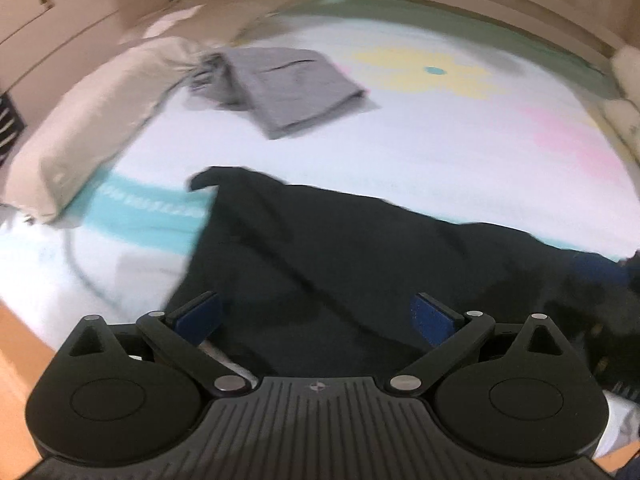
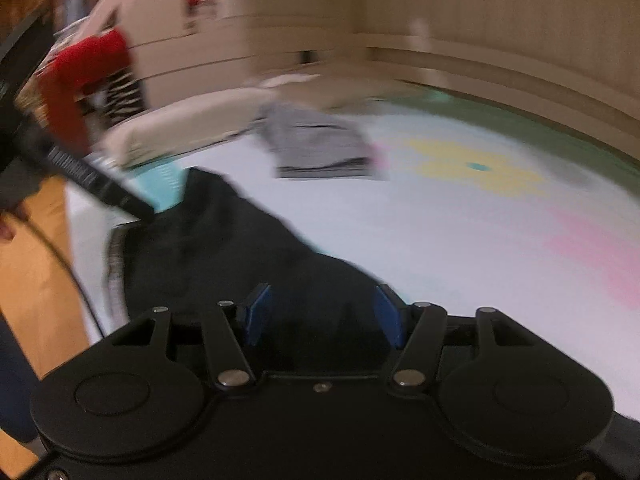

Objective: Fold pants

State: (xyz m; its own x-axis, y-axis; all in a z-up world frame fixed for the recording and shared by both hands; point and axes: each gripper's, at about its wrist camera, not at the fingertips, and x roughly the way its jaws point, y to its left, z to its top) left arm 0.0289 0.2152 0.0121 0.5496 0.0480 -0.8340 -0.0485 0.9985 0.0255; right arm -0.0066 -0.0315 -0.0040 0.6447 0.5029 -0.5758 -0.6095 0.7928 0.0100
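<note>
Dark pants lie spread across the near part of a bed with a white patterned sheet. My left gripper is open, its blue pads wide apart just above the pants. In the right wrist view the same pants run from the left toward me. My right gripper is open with the dark cloth lying between its blue pads. The other gripper shows at the left as a dark bar over the pants' far end. Both views are blurred.
A folded grey garment lies farther back on the bed, also in the right wrist view. A beige pillow lies at the left. A wooden bed edge runs at the near left. Red clothing hangs at the left.
</note>
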